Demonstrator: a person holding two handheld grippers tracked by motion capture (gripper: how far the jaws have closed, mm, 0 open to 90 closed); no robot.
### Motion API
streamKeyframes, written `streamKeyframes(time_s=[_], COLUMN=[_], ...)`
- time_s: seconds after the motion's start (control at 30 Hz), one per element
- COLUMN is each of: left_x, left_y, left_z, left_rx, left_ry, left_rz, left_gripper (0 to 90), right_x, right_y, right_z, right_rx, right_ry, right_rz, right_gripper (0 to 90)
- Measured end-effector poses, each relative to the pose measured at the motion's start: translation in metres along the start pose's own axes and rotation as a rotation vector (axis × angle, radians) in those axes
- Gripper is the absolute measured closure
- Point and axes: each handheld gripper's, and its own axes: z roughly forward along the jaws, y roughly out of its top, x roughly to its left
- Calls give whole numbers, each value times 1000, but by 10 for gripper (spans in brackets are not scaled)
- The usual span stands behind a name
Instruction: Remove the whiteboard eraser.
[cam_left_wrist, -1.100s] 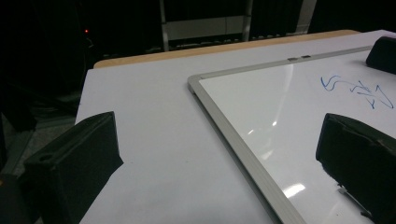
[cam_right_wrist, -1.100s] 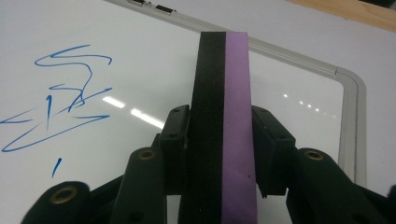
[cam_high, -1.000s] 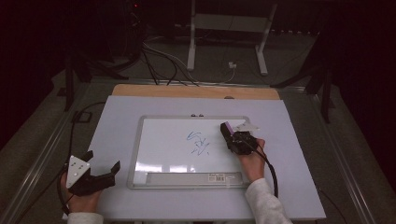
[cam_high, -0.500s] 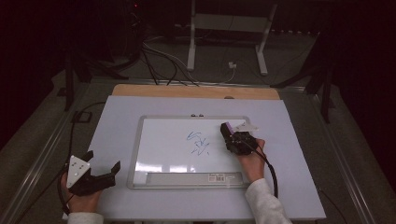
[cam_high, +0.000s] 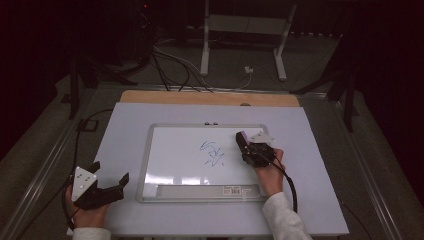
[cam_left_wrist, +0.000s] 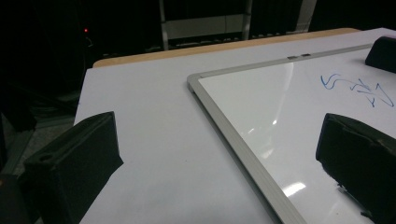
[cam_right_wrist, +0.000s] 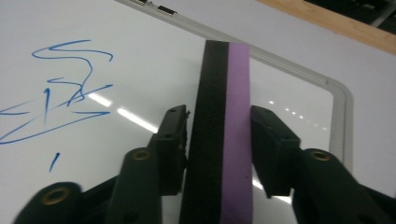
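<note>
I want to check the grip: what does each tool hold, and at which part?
The right tool clamps the eraser across its two flat faces, black and purple. The left tool is open and holds nothing.

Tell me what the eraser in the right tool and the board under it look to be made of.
Eraser: looks like soft foam, a matte purple layer bonded to a black, possibly felt, layer; no shine on either. Whiteboard: glossy white coated surface, judging by the light reflections and blue marker scribble, with a brushed silvery frame, probably aluminium or plastic.
</note>
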Motion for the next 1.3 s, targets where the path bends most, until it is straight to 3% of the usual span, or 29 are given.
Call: streamKeyframes(time_s=[0.27, 0.47, 0.57, 0.6, 0.7, 1.13, 1.3], left_x=[0, 1, 0, 0, 0, 0, 0], left_y=[0, 0, 0, 0, 0, 0, 0], left_z=[0, 0, 0, 0, 0, 0, 0], left_rx=[0, 0, 1, 1, 1, 1, 1], left_ry=[-1, 1, 1, 0, 0, 1, 2], left_rz=[0, -2, -1, -1, 1, -2, -1], left_gripper=[6, 6, 6, 6, 6, 6, 6], right_x=[10, 15, 16, 16, 18, 42, 50], right_y=[2, 2, 3, 3, 4, 5, 5], right_z=[-1, 0, -2, -3, -5, -8, -10], right_rx=[-13, -11, -19, -24, -26, -53, -55], right_ry=[-9, 15, 15, 1, -17, 18, 64], right_rz=[-70, -59, -63, -69, -98, -180, -192], right_gripper=[628, 529, 563, 616, 627, 607, 569])
